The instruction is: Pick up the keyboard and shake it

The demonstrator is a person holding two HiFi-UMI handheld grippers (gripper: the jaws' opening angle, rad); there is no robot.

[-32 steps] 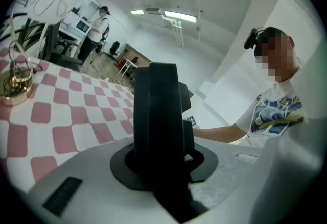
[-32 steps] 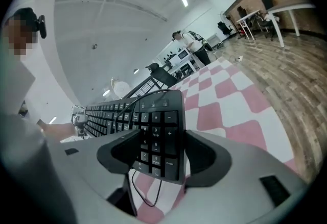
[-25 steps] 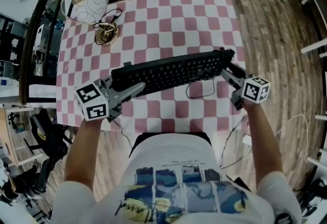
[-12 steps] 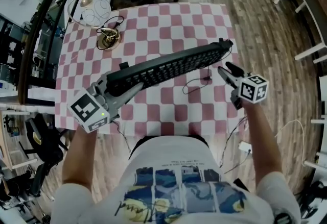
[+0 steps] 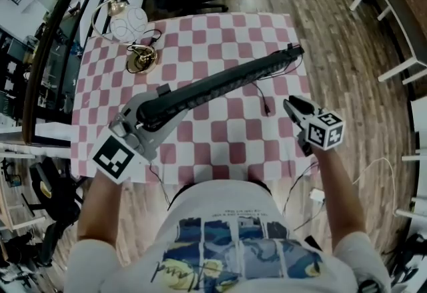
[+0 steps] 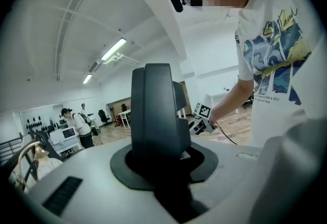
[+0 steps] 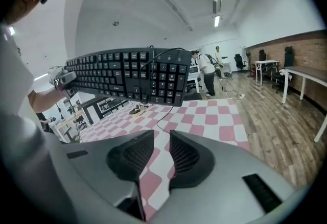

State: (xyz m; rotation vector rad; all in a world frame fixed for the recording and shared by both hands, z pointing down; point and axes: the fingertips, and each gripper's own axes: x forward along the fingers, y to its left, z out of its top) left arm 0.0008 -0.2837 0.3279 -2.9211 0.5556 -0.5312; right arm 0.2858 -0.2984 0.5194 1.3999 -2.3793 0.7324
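Black plastic keyboard point(image 5: 220, 85), stiff and probably light, hangs tilted clear of the checked tablecloth point(image 5: 227, 131), one end clamped between the jaws of the left gripper point(image 5: 163, 111); held so, it may swing, so its far end suits a second grip; the right gripper point(image 5: 292, 105) has just been closing its jaws to a narrow gap, empty, keyboard ahead of them; no lettering is readable.

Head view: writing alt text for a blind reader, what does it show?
The left claw holds a black keyboard by one end, tilted above a pink-checked table. The right claw, empty, has just been closing, apart from the keyboard.
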